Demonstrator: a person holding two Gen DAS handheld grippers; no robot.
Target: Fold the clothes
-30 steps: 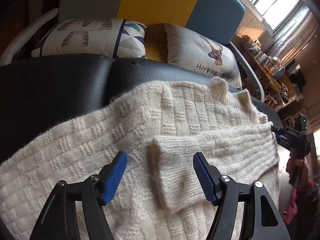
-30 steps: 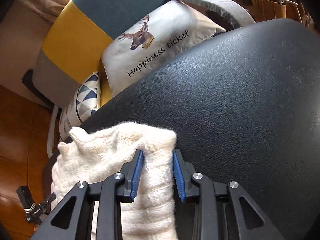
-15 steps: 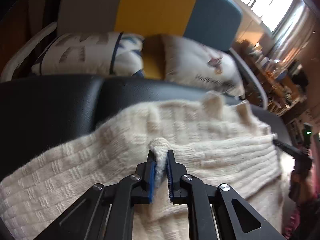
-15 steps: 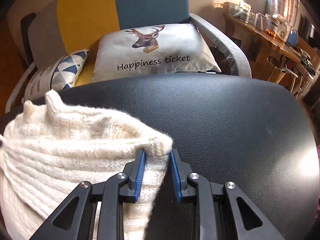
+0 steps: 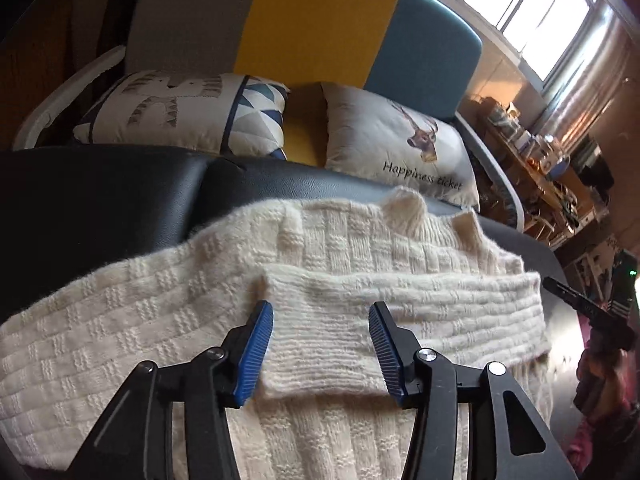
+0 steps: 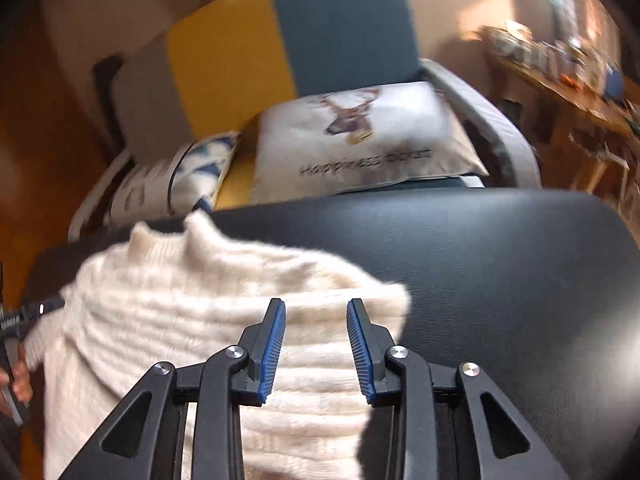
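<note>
Hovering over the cream sweater (image 5: 344,264), your left gripper (image 5: 321,344) and right gripper (image 6: 316,344) gaped empty; you needed its sleeve (image 5: 400,312) flat

This looks like a living room in a home. A sofa (image 5: 320,32) with grey, yellow and teal panels holds two printed cushions: a deer cushion (image 5: 400,148) (lettered "Happiness ticket") and a patterned cushion (image 5: 180,112). A window (image 5: 520,4) lets in daylight beside a curtain (image 5: 592,76), and a wooden shelf (image 5: 536,160) along the wall is crowded with small household items.
</note>
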